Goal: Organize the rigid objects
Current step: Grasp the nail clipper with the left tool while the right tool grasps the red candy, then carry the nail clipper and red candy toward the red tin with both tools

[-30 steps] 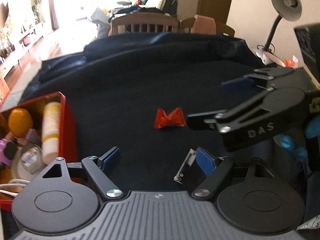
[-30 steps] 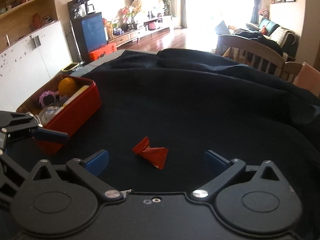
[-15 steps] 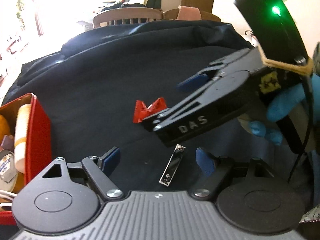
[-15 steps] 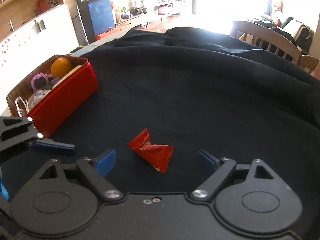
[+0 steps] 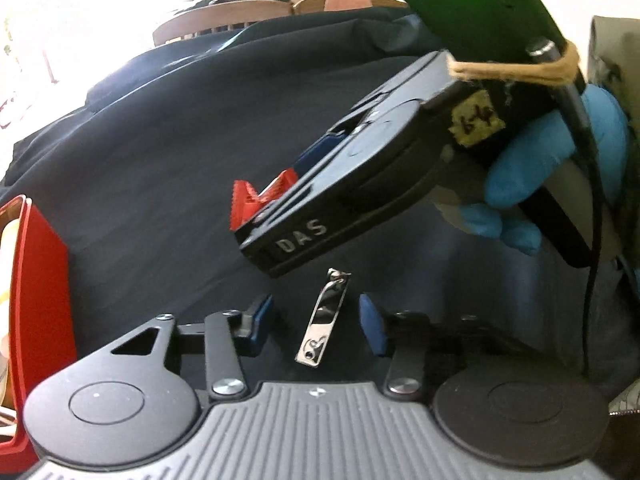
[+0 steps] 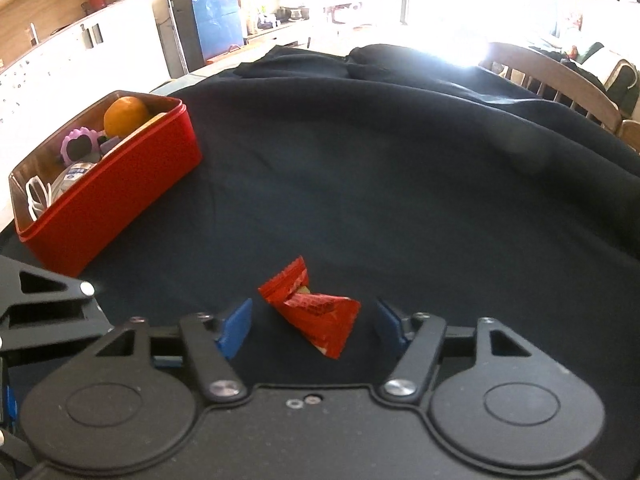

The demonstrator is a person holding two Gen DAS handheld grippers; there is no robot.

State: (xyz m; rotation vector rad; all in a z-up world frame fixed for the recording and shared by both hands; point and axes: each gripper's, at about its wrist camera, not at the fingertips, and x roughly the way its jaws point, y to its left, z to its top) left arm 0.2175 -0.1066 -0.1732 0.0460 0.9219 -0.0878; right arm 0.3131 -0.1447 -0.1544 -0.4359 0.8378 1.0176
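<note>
The left gripper (image 5: 316, 322) is closing, its blue pads either side of a shiny metal nail clipper (image 5: 323, 318) that lies flat on the dark cloth covering the bench (image 5: 160, 168); neither pad touches the clipper yet, so nothing is grasped. At about 12 o'clock from the clipper, the body of the right gripper (image 5: 304, 184) reaches in from 2 o'clock, carried by a hand in a blue glove (image 5: 552, 168).

In the right wrist view, the right gripper (image 6: 314, 326) is closing too, with a red snack packet (image 6: 316, 312) between its blue pads, a gap showing on each side; it is not clamped. The packet rests on the cloth, its crimped end pointing toward 12 o'clock.

At about 10 o'clock from the packet stands a red box (image 6: 120, 200), well apart from it. Inside sit an orange (image 6: 126, 116), a purple flower-shaped thing (image 6: 78, 146), a round tin (image 6: 72, 178) and a white cord (image 6: 36, 198). Wooden chairs (image 6: 560, 80) stand beyond the bench at 2 o'clock.
</note>
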